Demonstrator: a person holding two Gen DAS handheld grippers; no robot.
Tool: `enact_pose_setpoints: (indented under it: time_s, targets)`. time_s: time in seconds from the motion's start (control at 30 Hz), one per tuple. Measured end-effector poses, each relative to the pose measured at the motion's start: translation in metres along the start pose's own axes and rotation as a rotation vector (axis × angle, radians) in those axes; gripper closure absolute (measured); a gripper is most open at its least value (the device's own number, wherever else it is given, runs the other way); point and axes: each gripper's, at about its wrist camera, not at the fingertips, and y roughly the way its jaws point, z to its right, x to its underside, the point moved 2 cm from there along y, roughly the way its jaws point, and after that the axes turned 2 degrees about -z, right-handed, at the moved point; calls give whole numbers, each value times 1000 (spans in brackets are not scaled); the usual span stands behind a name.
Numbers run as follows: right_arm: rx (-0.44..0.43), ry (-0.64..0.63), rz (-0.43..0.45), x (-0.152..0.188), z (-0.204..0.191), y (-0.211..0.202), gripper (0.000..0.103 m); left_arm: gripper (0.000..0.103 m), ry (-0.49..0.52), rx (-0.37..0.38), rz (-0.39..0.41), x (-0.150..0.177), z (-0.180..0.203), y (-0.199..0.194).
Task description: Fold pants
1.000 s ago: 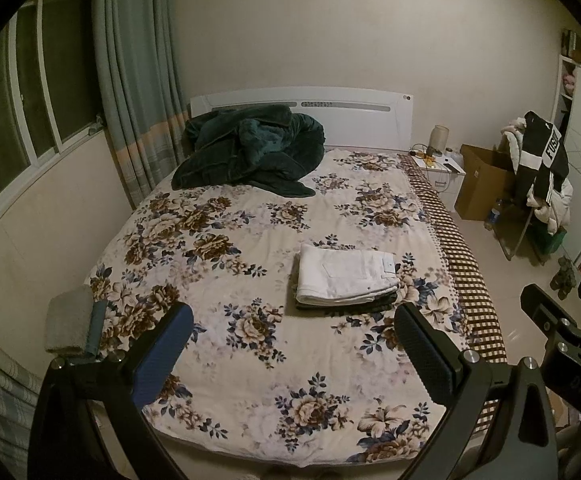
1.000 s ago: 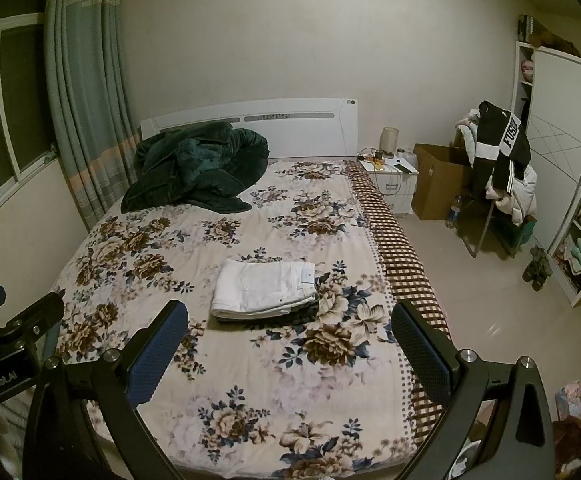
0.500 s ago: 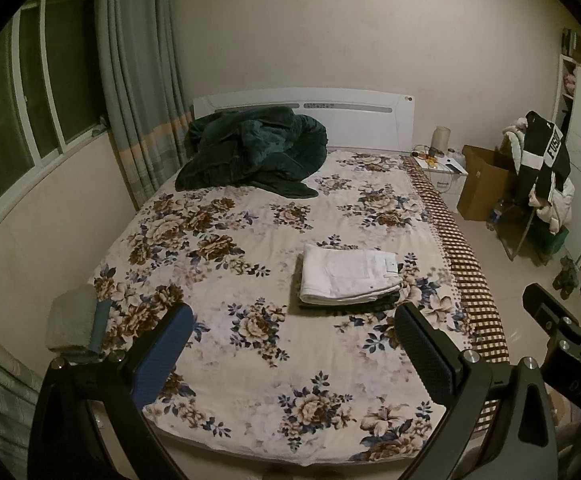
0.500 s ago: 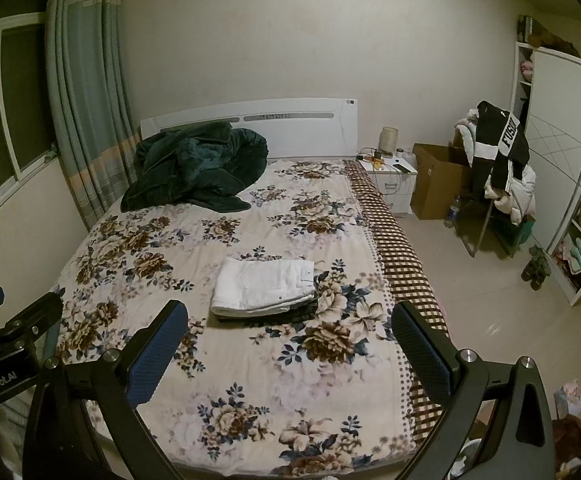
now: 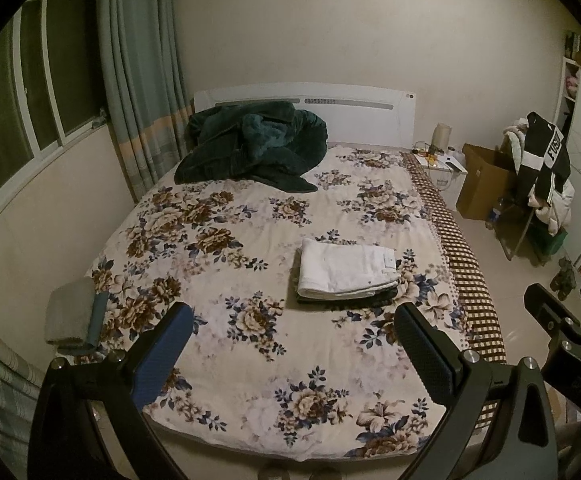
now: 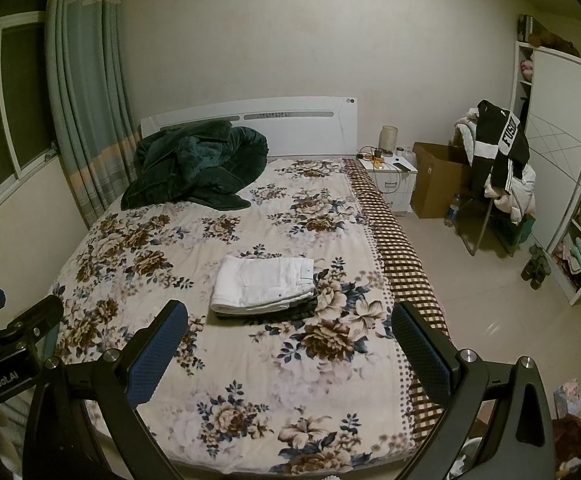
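Observation:
Folded white pants (image 5: 346,272) lie in a neat rectangle on top of a folded dark garment (image 5: 382,299) on the floral bedspread (image 5: 250,240), right of the bed's middle. They also show in the right wrist view (image 6: 264,284). My left gripper (image 5: 290,320) is open and empty, held back above the foot of the bed, well short of the pants. My right gripper (image 6: 290,316) is open and empty, also over the foot of the bed. Each gripper shows at the edge of the other's view.
A dark green blanket (image 5: 250,148) is heaped by the white headboard. A folded grey towel (image 5: 70,312) sits at the bed's left edge. Right of the bed are a nightstand (image 6: 394,180), a cardboard box (image 6: 438,184), a clothes-laden chair (image 6: 498,184) and a wardrobe (image 6: 562,184).
Both grippers have drawn back slightly from the bed; the pants look a little farther away. The jaws stay open and the pants have not moved.

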Motion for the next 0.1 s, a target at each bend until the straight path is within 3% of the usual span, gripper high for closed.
enact_pose_setpoints:
  time_s: [0.1]
  targets:
    - [0,2,1,0,0,-1,0,0,0,2,5,-2,4,-1]
